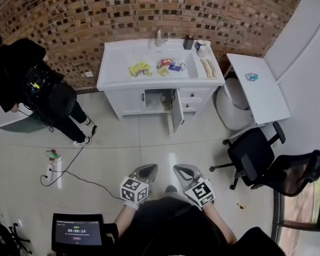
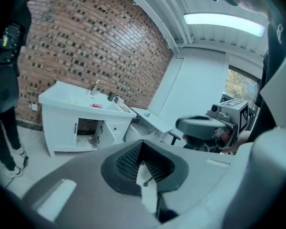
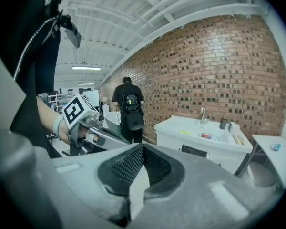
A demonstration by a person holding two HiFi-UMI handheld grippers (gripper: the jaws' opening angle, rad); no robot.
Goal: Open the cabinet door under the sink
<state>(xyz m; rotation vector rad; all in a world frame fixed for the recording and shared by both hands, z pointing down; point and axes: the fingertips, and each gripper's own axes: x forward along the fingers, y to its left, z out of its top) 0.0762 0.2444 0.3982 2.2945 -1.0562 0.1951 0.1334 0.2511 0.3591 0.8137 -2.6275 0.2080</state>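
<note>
"Cabinet door (image 1: 177,112) status, reading outward from the grippers?"

"Left gripper (image 1: 152,168) and right gripper (image 1: 177,168): both clenched, empty, held at 6 o'clock, well apart from the sink (image 1: 149,53) at 12 o'clock. One leaf there stands swung out; the closed leaf (image 1: 132,101) adjoins it. Likely light, stiff, hinged; pull at the handle by the free edge. Handle detail, hinges and interior contents cannot be resolved."
</note>
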